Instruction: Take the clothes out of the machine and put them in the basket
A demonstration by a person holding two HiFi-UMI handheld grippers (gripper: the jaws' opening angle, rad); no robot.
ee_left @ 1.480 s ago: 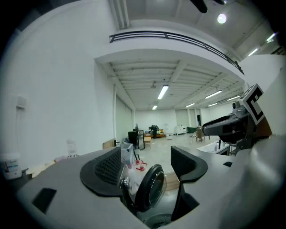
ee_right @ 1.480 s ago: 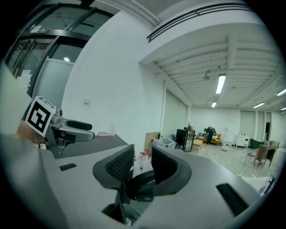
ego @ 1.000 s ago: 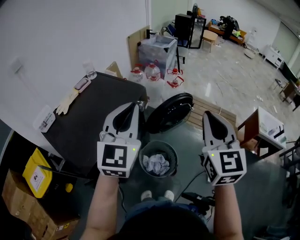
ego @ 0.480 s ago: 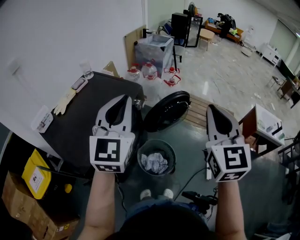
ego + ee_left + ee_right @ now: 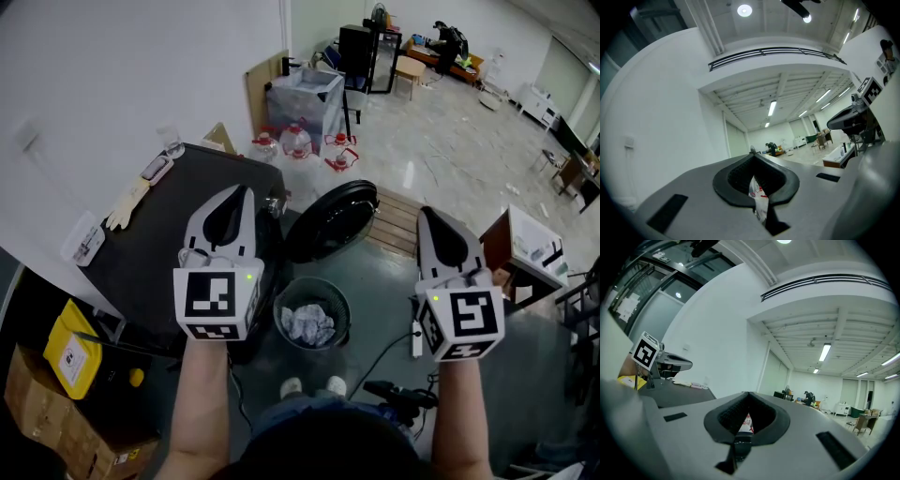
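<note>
— What's just changed?
— Little. The left gripper [image 5: 236, 199] and right gripper [image 5: 433, 220] have drifted slightly apart, jaws still pressed together on nothing. The crumpled white clothes [image 5: 309, 325] lie in the round dark basket [image 5: 282, 302], below and between them (a pause, or the finish, I'd judge).
— What's hidden?
— The drum opening of the dark grey machine [image 5: 178, 230], behind the left gripper. Only its round black door [image 5: 330, 223] shows.

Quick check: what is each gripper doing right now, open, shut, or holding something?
Left gripper: closed, fingers together, holding nothing.
Right gripper: closed, fingers together, holding nothing.
</note>
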